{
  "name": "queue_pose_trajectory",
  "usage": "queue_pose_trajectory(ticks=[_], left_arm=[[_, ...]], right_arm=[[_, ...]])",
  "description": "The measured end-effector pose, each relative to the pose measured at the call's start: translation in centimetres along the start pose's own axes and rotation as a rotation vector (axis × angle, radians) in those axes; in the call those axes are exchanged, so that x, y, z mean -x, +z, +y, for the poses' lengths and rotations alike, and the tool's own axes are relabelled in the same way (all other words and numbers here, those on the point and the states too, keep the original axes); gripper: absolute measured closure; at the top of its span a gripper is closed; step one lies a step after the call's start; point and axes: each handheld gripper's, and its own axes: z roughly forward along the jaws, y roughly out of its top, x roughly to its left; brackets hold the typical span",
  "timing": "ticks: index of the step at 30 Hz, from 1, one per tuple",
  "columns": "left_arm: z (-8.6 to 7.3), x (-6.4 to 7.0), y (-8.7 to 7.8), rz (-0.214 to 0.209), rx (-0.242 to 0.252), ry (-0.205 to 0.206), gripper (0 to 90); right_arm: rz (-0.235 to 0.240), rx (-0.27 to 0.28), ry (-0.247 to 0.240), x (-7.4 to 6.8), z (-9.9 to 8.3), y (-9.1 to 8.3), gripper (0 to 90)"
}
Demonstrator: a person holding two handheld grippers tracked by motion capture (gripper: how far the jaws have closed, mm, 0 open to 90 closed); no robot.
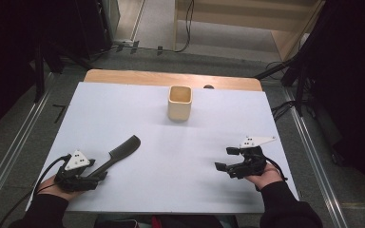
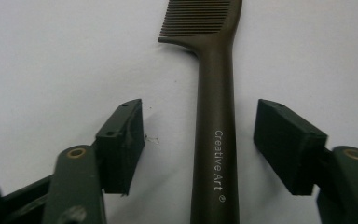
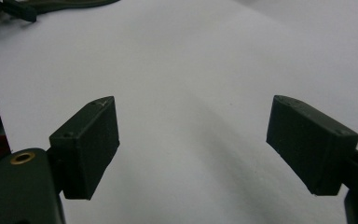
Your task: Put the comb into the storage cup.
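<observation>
Left tool (image 1: 91, 176) low on the desk (image 1: 180, 142) at its near left corner, jaws spread wide, astride the handle of a dark comb (image 1: 116, 155). Seen through the left gripper view: comb (image 2: 214, 130) flat on the white surface, handle running up between the two pads (image 2: 121, 144) with clear gaps on both sides, neither pad touching it, the right pad closer than the left; teeth at the far end, pointing left; "Creative Art" printed along the handle. From above, comb lying on a slant, toothed end up and to the right, away from the hand, handle end just at the tool's tips.

Right tool (image 1: 224, 159) near the right edge of the desk, well apart from the comb, likewise spread wide, pointing left across the surface. Between its pads (image 3: 86, 144) in the right gripper view, just bare white desk.

Pale wooden square cup (image 1: 179, 102) upright toward the far middle, well apart from both tools and the comb.
</observation>
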Motion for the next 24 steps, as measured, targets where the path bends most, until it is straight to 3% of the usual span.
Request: queue_pose_trajectory(ticks=[7,12,24], left_arm=[[0.03,-0.16,-0.24,0.018,-0.002,-0.015,50.2],[0.23,0.13,-0.28,-0.012,-0.015,0.004,66.2],[0.58,-0.02,-0.22,-0.037,-0.036,-0.02,72.6]], right_arm=[[0.0,-0.001,0.0,-0.01,0.0,0.01,15.3],[0.001,-0.003,0.003,-0.03,0.01,0.05,15.3],[0.006,-0.01,-0.004,-0.1,0.02,0.23,15.3]])
